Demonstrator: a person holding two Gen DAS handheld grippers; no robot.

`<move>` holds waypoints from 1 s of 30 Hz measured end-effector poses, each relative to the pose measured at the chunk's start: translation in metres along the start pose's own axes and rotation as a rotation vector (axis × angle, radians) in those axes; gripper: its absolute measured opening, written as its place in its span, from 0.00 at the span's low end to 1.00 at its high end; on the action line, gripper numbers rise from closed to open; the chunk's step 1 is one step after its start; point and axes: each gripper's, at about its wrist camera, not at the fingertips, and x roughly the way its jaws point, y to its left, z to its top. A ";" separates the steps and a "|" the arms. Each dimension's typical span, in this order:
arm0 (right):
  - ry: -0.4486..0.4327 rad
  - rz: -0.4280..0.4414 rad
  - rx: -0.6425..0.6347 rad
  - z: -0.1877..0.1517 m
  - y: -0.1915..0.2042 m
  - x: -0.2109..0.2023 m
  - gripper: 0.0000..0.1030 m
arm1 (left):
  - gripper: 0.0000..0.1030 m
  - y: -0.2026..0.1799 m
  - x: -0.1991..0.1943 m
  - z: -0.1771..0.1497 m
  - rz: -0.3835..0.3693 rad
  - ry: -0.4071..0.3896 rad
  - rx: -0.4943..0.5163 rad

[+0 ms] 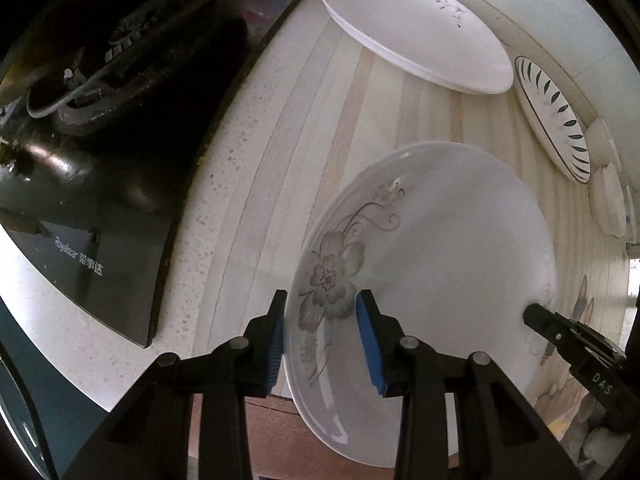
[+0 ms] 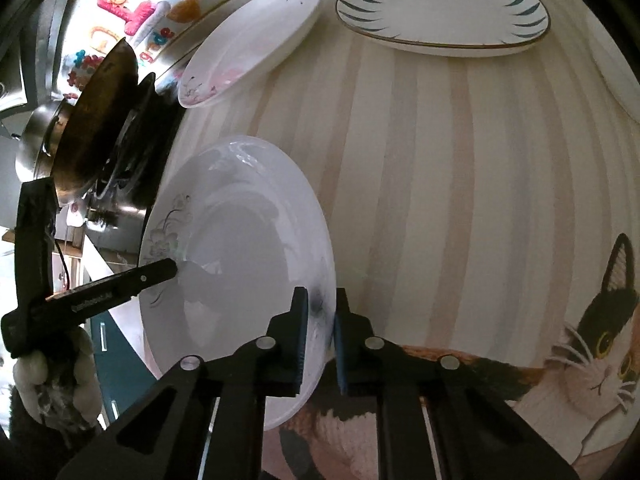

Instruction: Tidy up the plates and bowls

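A white plate with a grey flower print (image 1: 440, 272) is held above the striped mat, one gripper on each side. My left gripper (image 1: 320, 332) straddles its flowered rim, jaws a plate-rim apart, apparently gripping it. My right gripper (image 2: 320, 332) is shut on the opposite rim of the same plate (image 2: 240, 272). The left gripper's finger (image 2: 132, 280) shows on the far rim in the right wrist view. The right gripper's finger (image 1: 560, 332) shows in the left wrist view.
A plain white plate (image 1: 412, 28) and a plate with dark leaf marks (image 1: 552, 120) lie at the back of the striped mat (image 2: 460, 180). White bowls (image 1: 608, 200) sit at the right. A black gas stove (image 1: 100, 100) with a pan (image 2: 92, 120) stands at the left.
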 end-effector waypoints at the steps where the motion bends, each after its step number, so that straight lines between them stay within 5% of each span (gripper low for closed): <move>1: -0.006 -0.009 -0.007 0.000 0.001 0.001 0.13 | 0.30 -0.002 -0.001 -0.001 0.004 -0.004 0.007; 9: -0.031 -0.001 0.019 -0.009 -0.013 -0.023 0.13 | 0.30 -0.023 -0.021 -0.018 -0.006 -0.045 0.049; 15: -0.078 0.004 0.050 -0.016 -0.039 -0.061 0.13 | 0.30 -0.072 -0.027 -0.021 -0.025 -0.056 0.111; 30: -0.175 -0.058 0.187 -0.037 -0.150 -0.140 0.13 | 0.30 -0.183 -0.006 -0.019 -0.091 -0.042 0.257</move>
